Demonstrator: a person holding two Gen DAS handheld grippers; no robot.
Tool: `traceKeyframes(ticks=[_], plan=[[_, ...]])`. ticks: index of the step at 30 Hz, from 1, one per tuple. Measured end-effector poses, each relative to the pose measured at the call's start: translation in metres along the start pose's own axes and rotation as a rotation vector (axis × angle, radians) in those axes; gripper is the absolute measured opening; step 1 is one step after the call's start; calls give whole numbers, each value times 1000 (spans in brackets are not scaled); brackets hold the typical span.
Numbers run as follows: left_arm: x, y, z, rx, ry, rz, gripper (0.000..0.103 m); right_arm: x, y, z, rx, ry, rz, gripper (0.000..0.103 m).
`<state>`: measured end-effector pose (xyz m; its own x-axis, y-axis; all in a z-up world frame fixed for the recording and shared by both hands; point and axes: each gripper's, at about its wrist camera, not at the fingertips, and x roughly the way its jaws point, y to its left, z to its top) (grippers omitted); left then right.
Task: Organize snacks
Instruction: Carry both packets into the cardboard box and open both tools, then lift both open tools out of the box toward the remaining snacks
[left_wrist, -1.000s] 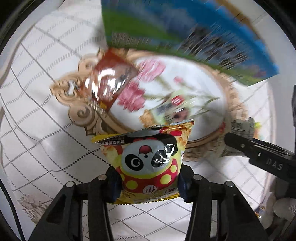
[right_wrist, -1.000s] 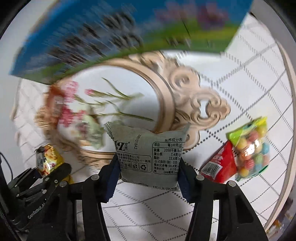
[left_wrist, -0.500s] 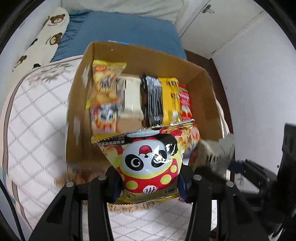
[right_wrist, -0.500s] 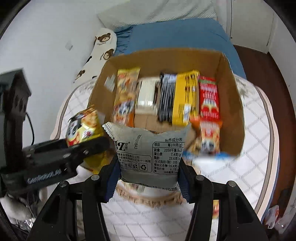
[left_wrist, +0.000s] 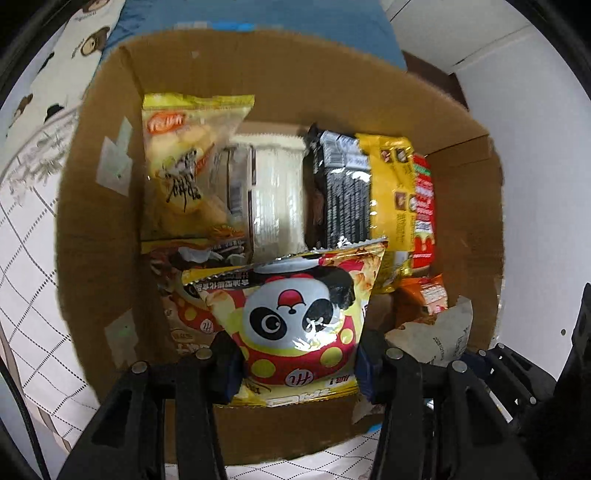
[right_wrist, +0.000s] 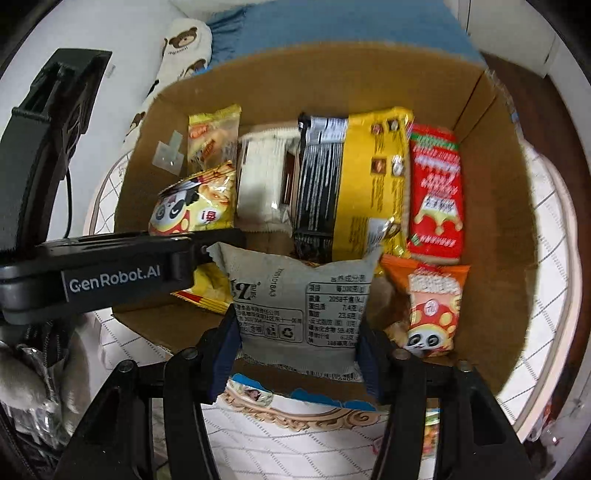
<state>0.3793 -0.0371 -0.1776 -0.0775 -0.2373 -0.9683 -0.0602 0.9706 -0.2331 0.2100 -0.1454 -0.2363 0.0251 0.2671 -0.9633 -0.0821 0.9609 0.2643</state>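
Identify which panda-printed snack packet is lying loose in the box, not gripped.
The orange panda packet in the cardboard box's near right corner; the yellow panda packet is clamped in the left gripper.

Walls: white wall (left_wrist: 535, 155) fills the right of the left wrist view; another white wall (right_wrist: 110, 26) shows at the upper left of the right wrist view.
Floor: dark brown wooden floor (right_wrist: 532, 96) at the upper right of the right wrist view.
Bed: blue bedsheet (right_wrist: 332, 26) across the top centre, with a cream pillow printed with brown bears (right_wrist: 181, 51) at the upper left.
Cupboard: white cabinet door (left_wrist: 461, 33) in the upper right corner of the left wrist view.
Tabletop: rounded, covered by a white quilted cloth with a dark diamond grid (left_wrist: 26, 280), seen at the left edge.
Light: dim and even, no window in view.
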Motion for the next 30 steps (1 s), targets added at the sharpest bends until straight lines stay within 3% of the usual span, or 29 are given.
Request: traceKeyframes(ticks=[2, 3, 4, 10, 13, 17, 30], plan=[[8, 5, 3, -13, 23, -6, 62, 7, -5, 3, 14, 22, -3, 83], [10, 7, 3, -22, 29, -9, 77, 8, -7, 4, 19, 20, -15, 87], [11, 8, 3, -21, 24, -9, 85, 9, -9, 5, 20, 17, -29, 88], [11, 8, 1, -8, 1, 8, 85, 11, -15, 4, 22, 22, -73, 93], [3, 7, -6, 13, -43, 56, 85, 6, -18, 2, 27, -1, -108, 93], [-9, 9, -18, 20, -114, 94, 85, -4, -24, -4, 40, -53, -169, 93], [-57, 9, -68, 28, -350, 177, 85, -54, -24, -36, 63, -251, -250, 93]])
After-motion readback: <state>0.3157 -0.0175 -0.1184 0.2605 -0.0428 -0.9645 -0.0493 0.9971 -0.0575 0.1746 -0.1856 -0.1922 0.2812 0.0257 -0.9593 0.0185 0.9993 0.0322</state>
